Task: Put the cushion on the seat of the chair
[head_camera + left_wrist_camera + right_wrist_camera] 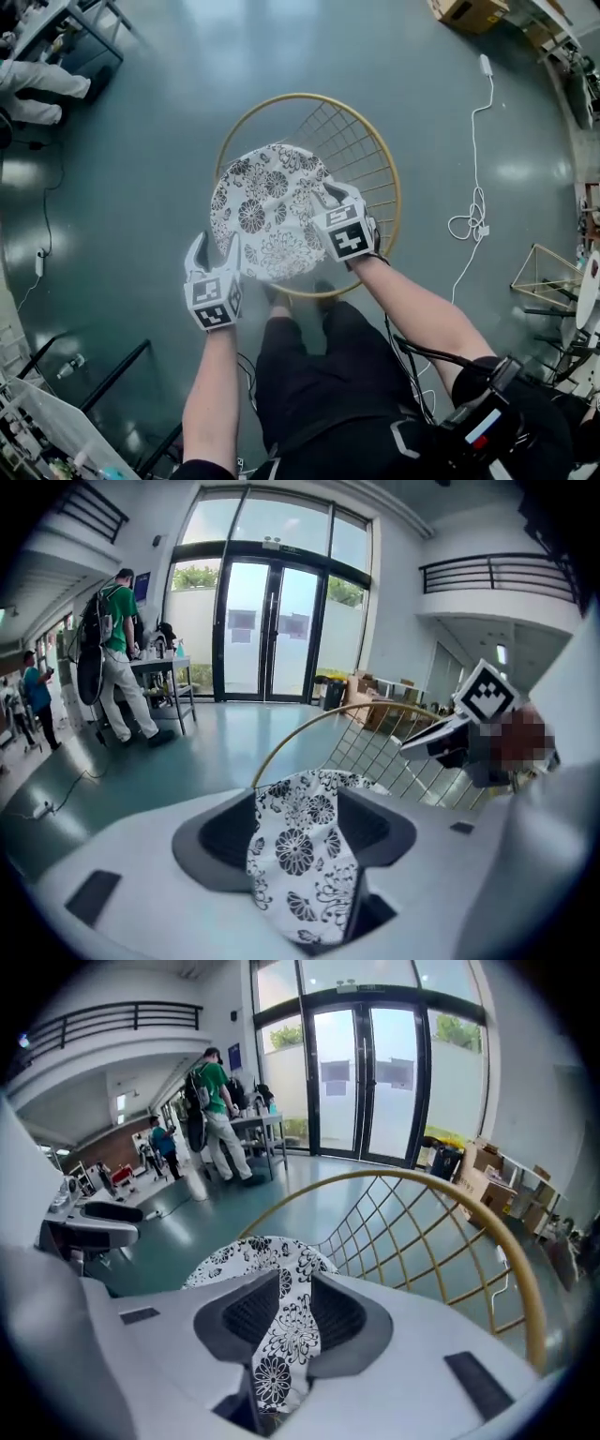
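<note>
So right now we've got the cushion [267,220] pinched at two edges. The left gripper [217,251] has a thick fold of the floral fabric filling a fairly wide gap between its jaws, and the right gripper [328,202] is clamped narrower on a thinner bit of edge. The cushion hangs between them over the near side of the round gold wire chair [389,178], not set down as far as we can judge. Our worry is that both grips are right at the hem. If one slips or lets go early, the cushion could swing, flop over the rim and end up half on the floor. It also sits toward the front-left of the ring, so dropping it here might leave it off-centre. The head view gives us that overall placement, but the jaws are mostly hidden there. Only the gripper views show the fabric actually between the pads, plus the people [117,649] by the glass doors [370,1077].
</note>
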### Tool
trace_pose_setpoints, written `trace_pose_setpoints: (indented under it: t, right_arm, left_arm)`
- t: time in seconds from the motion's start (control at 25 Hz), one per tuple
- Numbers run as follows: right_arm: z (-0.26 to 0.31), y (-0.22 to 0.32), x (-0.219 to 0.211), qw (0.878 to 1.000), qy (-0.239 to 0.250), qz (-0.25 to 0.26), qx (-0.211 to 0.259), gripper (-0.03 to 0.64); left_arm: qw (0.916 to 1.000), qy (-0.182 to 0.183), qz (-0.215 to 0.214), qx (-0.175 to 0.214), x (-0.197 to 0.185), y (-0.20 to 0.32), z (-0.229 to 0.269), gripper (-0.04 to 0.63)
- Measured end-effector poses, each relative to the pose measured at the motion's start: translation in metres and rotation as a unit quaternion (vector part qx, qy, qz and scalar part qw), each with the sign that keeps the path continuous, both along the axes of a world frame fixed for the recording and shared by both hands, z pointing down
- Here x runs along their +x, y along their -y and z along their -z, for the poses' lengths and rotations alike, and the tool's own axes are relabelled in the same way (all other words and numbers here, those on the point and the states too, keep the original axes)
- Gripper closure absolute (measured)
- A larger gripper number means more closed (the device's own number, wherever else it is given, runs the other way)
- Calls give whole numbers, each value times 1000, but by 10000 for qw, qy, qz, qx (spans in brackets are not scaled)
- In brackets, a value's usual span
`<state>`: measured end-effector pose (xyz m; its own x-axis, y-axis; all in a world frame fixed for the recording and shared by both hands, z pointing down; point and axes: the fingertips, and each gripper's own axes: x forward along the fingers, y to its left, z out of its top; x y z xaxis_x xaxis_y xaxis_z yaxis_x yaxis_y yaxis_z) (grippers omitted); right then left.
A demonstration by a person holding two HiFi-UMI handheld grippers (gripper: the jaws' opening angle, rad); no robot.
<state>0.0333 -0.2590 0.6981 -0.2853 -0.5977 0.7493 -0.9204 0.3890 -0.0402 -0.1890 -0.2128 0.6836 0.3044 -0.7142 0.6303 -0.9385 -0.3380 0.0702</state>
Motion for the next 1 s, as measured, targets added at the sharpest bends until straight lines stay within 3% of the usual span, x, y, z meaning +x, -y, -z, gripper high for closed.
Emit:
trace_pose_setpoints:
  t: [0.2,0.28,0.64,0.8,1.0]
  right_arm:
    - [61,-18,0,9974,577,181,392,567]
    - [84,-26,5,9951,747,216,616,577]
    - [172,-67,10,9821,1459,563,1052,593]
    - [203,-88,13,9769,1645,644,1202,603]
    - [246,-109,14,9687,1794,862,1484,604]
  left_arm:
    - [9985,-395,166,331,21,-27,60,413]
    - [9970,-420,242,604,28,-40,84,549]
    - [9892,-932,454,1033,46,-93,161,586]
    - [9888,-983,522,998,45,-122,184,586]
    - [9819,-1092,684,1390,41,-149,234,586]
